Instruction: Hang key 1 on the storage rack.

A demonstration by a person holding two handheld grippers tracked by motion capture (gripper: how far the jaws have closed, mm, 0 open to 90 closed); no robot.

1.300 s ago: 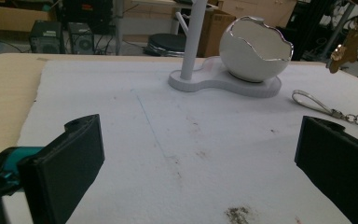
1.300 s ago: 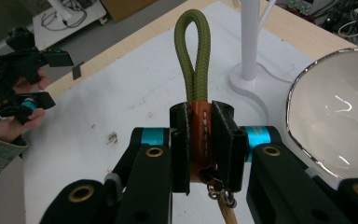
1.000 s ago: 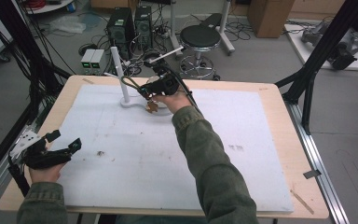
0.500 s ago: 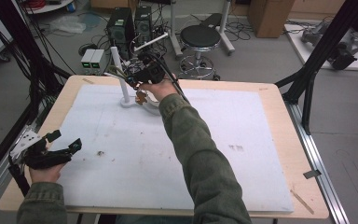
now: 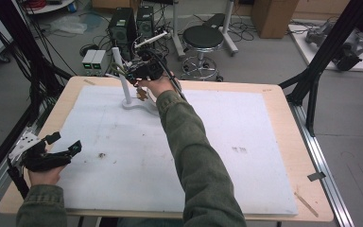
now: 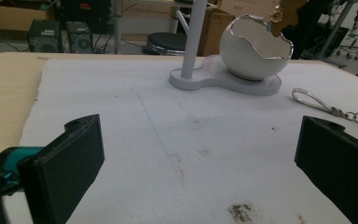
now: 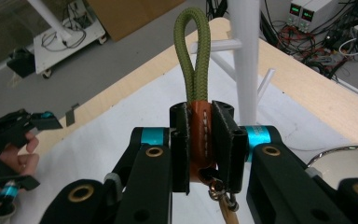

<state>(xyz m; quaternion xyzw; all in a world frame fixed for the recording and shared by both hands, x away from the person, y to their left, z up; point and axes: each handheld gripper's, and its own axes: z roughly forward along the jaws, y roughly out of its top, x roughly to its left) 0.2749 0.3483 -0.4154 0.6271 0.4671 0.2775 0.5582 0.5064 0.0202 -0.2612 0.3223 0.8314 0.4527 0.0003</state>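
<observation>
Right tool (image 7: pixel 200 140) is pinching the keychain's leather tab (image 7: pixel 200 135), olive loop (image 7: pixel 192 51) poking forward toward the white stand's peg (image 7: pixel 216 45), probably to hook it on. Left tool (image 6: pixel 200 158) sits spread, idle.

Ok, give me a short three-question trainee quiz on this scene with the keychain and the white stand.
1. True or false: the right hand-held gripper is shut on the keychain.
2. What colour is the keychain's cord loop? A) green B) red C) blue
3. Fill in: in the left gripper view, the white stand shares its base with an egg-shaped ____.

Key: 1 true; 2 A; 3 bowl.
</observation>
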